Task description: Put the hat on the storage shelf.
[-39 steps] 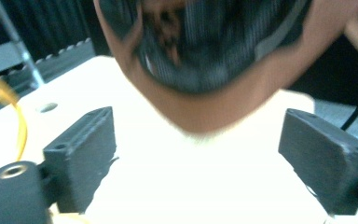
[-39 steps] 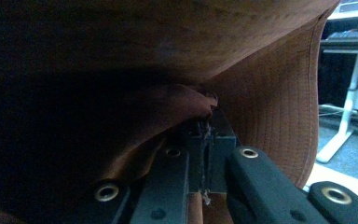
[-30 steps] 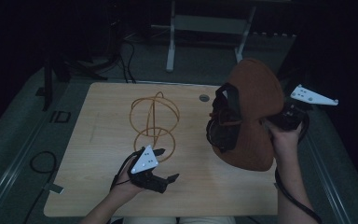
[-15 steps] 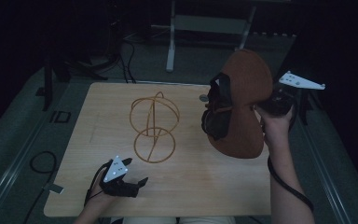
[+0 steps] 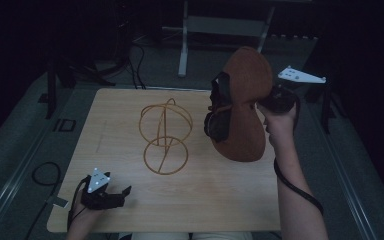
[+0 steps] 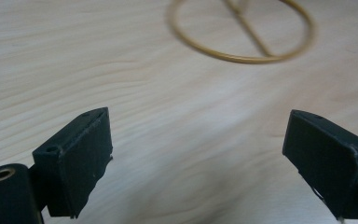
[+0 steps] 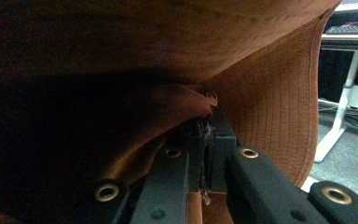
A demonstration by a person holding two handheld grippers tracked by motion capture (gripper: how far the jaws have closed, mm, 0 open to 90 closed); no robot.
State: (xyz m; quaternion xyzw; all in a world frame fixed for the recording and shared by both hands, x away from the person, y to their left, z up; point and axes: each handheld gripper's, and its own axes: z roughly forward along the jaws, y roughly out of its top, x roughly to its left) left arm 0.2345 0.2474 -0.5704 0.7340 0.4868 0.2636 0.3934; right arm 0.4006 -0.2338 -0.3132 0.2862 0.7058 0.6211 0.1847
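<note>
Hat (image 5: pixel 242 107) held aloft over tabletop's (image 5: pixel 220 200) right edge, brim pinched in right gripper (image 7: pixel 208 154), jaws clamped tight on felt; likely lifted toward wire stand (image 5: pixel 164 135) at centre. Left gripper (image 5: pixel 111 196) parked at near-left corner, jaws wide, empty, clear of stand.

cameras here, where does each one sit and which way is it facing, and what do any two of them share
High view: fixed above the person's side, looking forward and down on the wooden table; both forearms enter from below, the left gripper low, the right gripper raised.
Left gripper view: rides the left gripper, looking along its open jaws across the tabletop at the wire frame.
Right gripper view: rides the right gripper, jaws clamped on the brown hat.
Shared: high and left gripper views both show the wire frame; high and right gripper views both show the brown hat.
</note>
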